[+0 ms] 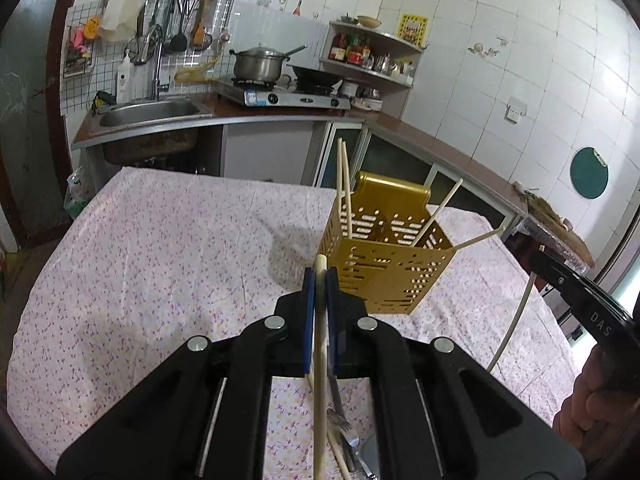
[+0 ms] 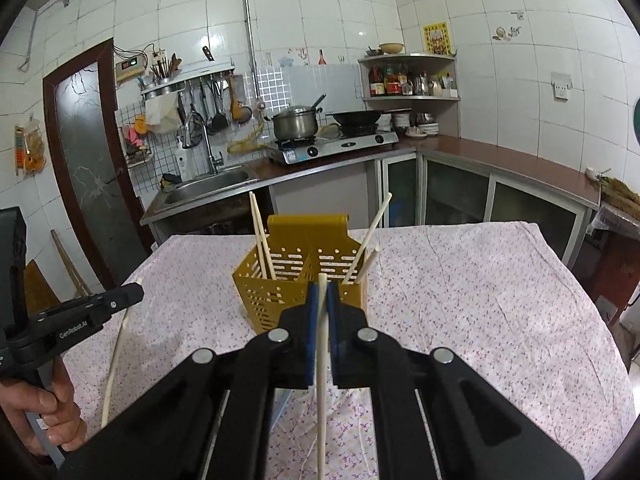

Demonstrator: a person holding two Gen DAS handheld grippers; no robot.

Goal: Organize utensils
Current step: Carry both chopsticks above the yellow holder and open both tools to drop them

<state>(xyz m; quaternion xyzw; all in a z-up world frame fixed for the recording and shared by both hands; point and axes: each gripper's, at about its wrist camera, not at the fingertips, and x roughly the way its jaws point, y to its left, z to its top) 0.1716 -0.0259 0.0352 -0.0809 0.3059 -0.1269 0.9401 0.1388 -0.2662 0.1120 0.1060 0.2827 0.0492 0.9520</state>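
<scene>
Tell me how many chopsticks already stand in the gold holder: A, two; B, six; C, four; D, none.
C: the gold holder has two chopsticks in its left compartment and two chopsticks in its right one.

**Colours and patterns across the kitchen scene**

The table [image 2: 460, 288] is wearing a white cloth sprinkled with tiny pink-purple floral specks. On it, at twelve o'clock from the right tool [image 2: 322, 292], the utensil caddy [image 2: 280, 292] is showing mustard gold, punched with rows of dots and slots. The chopsticks [image 2: 262, 236] standing in it are looking pale cream, as is the chopstick [image 2: 321, 360] running between the right tool's blue pads. The left tool [image 1: 320, 280] is showing the same black body with blue pads around another cream chopstick [image 1: 319, 380]. The wall tiles [image 2: 500, 60] are gleaming white, and the countertop [image 2: 500, 160] is showing reddish brown. At two o'clock in the left view, a round teal board [image 1: 589, 173] is hanging.
</scene>
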